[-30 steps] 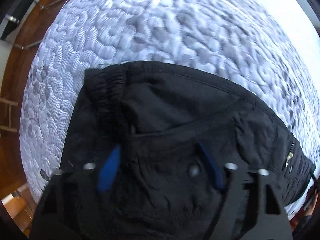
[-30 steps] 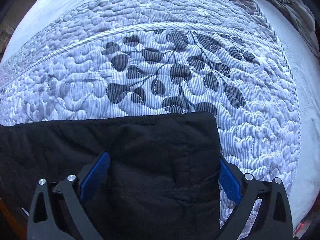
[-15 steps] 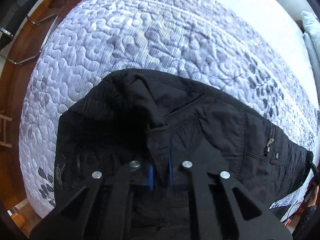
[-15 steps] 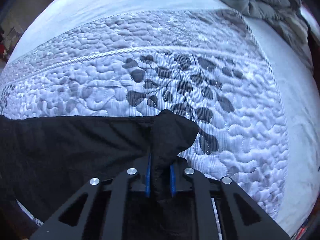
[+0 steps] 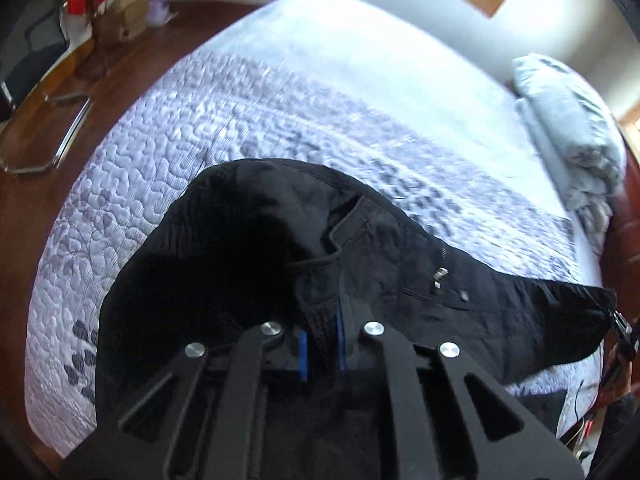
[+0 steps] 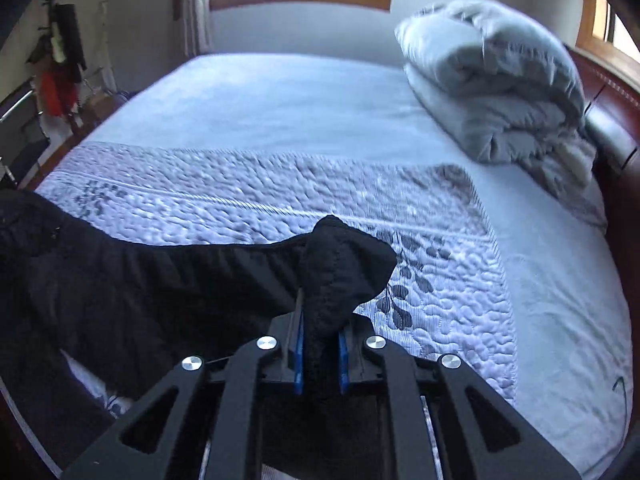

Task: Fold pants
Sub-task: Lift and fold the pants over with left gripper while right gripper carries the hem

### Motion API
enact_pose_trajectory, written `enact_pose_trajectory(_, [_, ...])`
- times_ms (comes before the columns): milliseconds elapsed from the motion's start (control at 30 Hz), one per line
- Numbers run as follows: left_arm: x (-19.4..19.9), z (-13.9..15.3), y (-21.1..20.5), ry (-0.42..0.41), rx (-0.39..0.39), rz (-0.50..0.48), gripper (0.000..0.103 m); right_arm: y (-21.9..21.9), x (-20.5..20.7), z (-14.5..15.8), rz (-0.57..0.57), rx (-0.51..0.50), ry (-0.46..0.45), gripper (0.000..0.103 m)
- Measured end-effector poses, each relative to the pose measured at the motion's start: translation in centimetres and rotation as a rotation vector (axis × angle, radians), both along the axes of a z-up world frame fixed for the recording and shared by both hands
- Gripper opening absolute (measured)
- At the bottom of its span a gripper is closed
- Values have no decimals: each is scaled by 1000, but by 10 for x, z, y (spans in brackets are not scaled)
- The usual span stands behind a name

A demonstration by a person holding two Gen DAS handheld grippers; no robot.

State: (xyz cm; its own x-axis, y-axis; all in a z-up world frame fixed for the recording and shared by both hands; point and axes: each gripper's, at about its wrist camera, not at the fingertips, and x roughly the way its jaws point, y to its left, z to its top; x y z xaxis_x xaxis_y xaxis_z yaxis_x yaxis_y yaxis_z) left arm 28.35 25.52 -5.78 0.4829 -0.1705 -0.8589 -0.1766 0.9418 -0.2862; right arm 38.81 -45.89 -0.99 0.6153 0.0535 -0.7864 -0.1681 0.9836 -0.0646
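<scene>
Quilted bedspread covers the bed, a grey folded duvet at upper right of the right wrist view. Black pants hang across lower centre. Left gripper pinches waistband fabric; right gripper pinches a bunched leg end.

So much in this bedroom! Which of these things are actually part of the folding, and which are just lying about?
Part of the job:
- black pants, pinched at both ends
- left tongs, shut on the waistband end
- right tongs, shut on the leg end
- quilted cover, the surface beneath

Just lying about:
- grey bundled duvet
- chair on the floor
- hanging clothes
</scene>
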Motion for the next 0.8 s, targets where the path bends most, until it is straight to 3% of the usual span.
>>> enact_pose_trajectory(233, [-90,15,3,-139,-113,8,8,1,-98,36,-11,21,-181,12])
enact_pose_trajectory(400, [-147,5,17,-165,-176,55,9,-19,-161,43,-95,61,-258,12])
enact_pose_trajectory(533, [-186,-6,25,-166,-197,73,10,-36,-203,36,-165,105,-251,12])
enact_pose_trajectory(800, [-247,-48,46,-102,-238,140,16,-52,-262,-6,-256,134,-135,12])
